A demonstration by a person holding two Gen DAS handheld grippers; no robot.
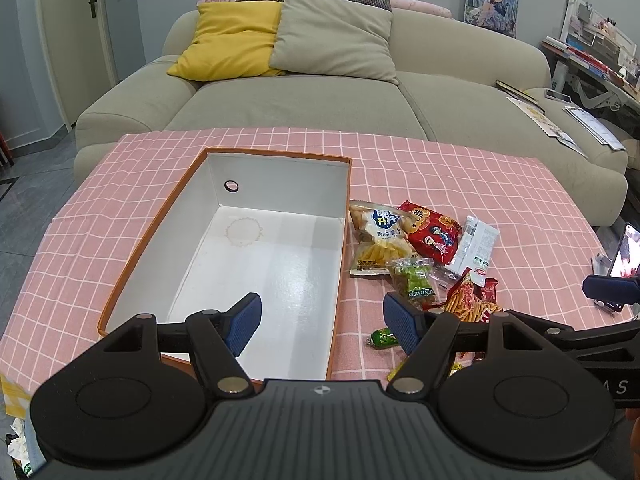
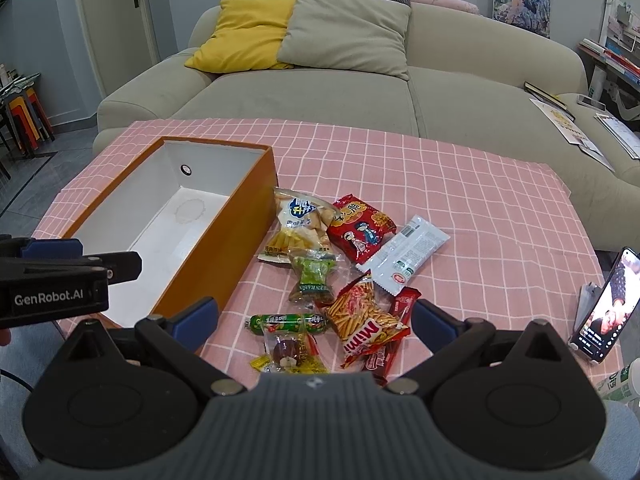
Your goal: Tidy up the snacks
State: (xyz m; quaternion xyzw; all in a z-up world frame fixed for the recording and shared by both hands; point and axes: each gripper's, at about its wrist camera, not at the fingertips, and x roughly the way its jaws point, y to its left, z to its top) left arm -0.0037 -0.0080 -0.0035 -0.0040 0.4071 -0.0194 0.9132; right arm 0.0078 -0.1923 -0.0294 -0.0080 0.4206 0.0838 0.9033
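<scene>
Box's empty, snack pile point(image 2: 340, 276) sits on the desk right under the right hand-held gripper point(image 2: 314, 314), jaws wide open, holding nothing. Left hand-held gripper point(image 1: 322, 322), also open and empty, hangs over the orange box point(image 1: 132, 256), so the snacks lie off to its right; right one's nearer. Mimi stick pack point(image 2: 366, 320) runs lengthwise away from it, so it'd grab across.

This is a home living room. A wide beige sofa point(image 1: 320, 92) fills the far side, with a yellow cushion point(image 1: 230, 38) and a grey-beige cushion point(image 1: 336, 32) leaning on its back. Near it stands a table under a pink checked tablecloth point(image 1: 460, 172), with snack packets point(image 2: 352, 272) scattered on it and a phone point(image 2: 608, 308) propped at the right edge. An anime poster point(image 1: 494, 0) hangs on the grey wall, a door point(image 1: 92, 16) stands at the far left, cluttered shelves of books point(image 1: 592, 56) are on the right, and stacked stools point(image 2: 24, 116) sit on the tiled floor at left.
</scene>
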